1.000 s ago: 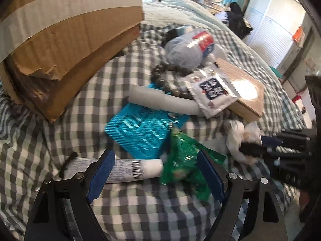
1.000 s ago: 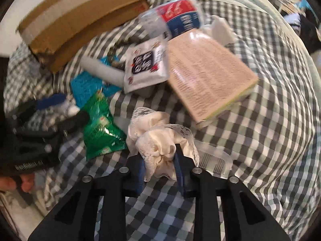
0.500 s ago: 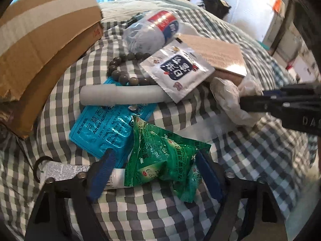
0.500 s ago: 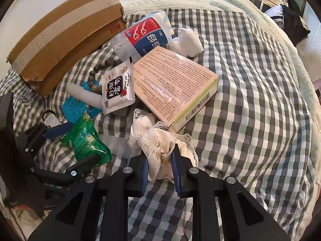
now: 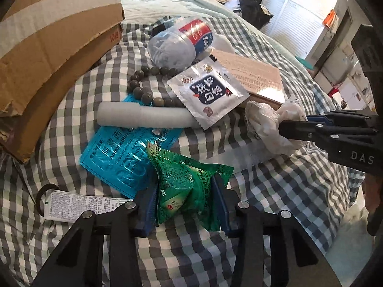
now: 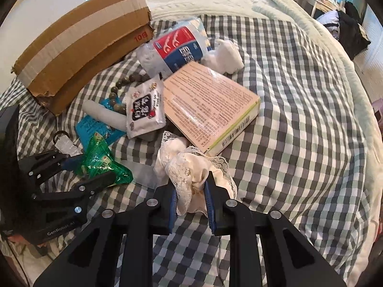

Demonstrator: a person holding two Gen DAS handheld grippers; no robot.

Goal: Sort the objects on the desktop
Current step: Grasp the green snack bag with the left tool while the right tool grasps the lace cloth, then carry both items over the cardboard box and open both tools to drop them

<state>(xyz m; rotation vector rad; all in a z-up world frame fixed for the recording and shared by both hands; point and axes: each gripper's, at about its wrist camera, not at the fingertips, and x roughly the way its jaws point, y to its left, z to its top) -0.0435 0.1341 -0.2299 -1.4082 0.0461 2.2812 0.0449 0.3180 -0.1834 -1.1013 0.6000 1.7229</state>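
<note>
Bed: your checked cover carries the whole clutter.
Carton: the taped cardboard box sits at the far left.
Right gripper: you have it clamped on the white lace cloth, beside the pink flat box.
Left gripper: your jaws are closing around the green snack packet, which overlaps the blue blister pack.
</note>
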